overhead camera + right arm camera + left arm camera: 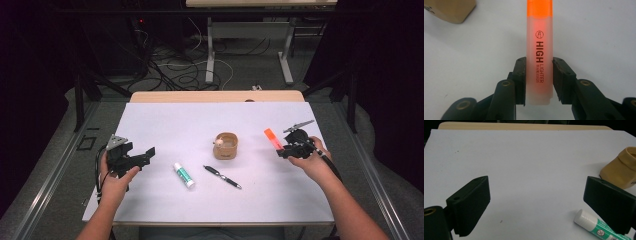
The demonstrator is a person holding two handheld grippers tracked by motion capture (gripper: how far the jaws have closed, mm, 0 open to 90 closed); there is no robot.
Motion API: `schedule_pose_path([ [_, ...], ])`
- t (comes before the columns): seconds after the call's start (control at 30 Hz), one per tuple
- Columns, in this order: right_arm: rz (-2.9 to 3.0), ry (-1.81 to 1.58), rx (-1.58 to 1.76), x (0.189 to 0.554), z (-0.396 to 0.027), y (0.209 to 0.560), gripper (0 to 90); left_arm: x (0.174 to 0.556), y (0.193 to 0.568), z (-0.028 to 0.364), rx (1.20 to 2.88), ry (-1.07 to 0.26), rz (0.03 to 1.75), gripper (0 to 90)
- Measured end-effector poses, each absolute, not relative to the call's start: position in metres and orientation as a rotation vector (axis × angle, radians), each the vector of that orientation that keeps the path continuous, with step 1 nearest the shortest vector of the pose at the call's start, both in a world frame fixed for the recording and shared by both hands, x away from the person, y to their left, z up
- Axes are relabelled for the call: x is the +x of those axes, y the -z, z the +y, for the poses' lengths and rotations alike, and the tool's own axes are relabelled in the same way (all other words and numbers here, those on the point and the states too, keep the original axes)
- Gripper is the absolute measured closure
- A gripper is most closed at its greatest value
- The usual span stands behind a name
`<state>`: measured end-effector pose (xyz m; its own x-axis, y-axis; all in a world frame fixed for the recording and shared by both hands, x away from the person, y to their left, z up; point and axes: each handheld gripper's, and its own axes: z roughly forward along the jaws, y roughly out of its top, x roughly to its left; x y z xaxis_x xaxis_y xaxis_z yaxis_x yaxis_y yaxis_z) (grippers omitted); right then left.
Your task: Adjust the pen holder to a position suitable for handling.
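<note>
Highlighter (pixel 539 50) sits clamped in the right tool (pixel 539 80), its far tip cut off. Left tool (pixel 536 205) gapes wide and empty, its right jaw hiding part of the glue stick (pixel 596 226).

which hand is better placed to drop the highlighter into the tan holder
Right, probably. The right gripper already clamps the orange highlighter, with the tan holder close beside it. The left gripper is open and empty, nearer the glue stick.

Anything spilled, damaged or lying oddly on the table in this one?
Nothing stands out. The orange highlighter sits straight in the right gripper, clamped near one end. The glue stick and pen lie flat on the white table, and the tan holder stands upright.
</note>
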<state>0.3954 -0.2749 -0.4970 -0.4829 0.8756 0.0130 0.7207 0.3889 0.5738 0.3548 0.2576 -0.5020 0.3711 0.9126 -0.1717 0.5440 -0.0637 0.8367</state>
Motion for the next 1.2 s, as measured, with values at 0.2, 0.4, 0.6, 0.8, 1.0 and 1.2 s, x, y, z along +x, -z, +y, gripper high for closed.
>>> schedule_pose_path([
  [0.2, 2.322, -0.803, 1.308, 0.389, -0.264, 0.490, 66.2, 0.354, 0.500, 0.255, 1.726, -0.516, 1.286, 7.1],
  [0.4, 2.286, -0.900, 1.256, 0.380, -0.250, 0.486, 66.3, 0.352, 0.496, 0.253, 1.712, -0.515, 1.277, 7.1],
  [0.6, 2.258, -0.982, 1.217, 0.369, -0.234, 0.482, 66.3, 0.350, 0.493, 0.248, 1.717, -0.511, 1.250, 7.1],
  [0.8, 2.228, -1.027, 1.148, 0.361, -0.217, 0.479, 66.3, 0.349, 0.491, 0.246, 1.709, -0.500, 1.245, 7.9],
  [1.0, 2.221, -1.029, 1.111, 0.355, -0.203, 0.479, 66.3, 0.347, 0.488, 0.242, 1.698, -0.489, 1.229, 9.5],
  [1.2, 2.207, -1.088, 1.068, 0.349, -0.191, 0.480, 66.3, 0.345, 0.481, 0.238, 1.678, -0.432, 1.214, 13.4],
])
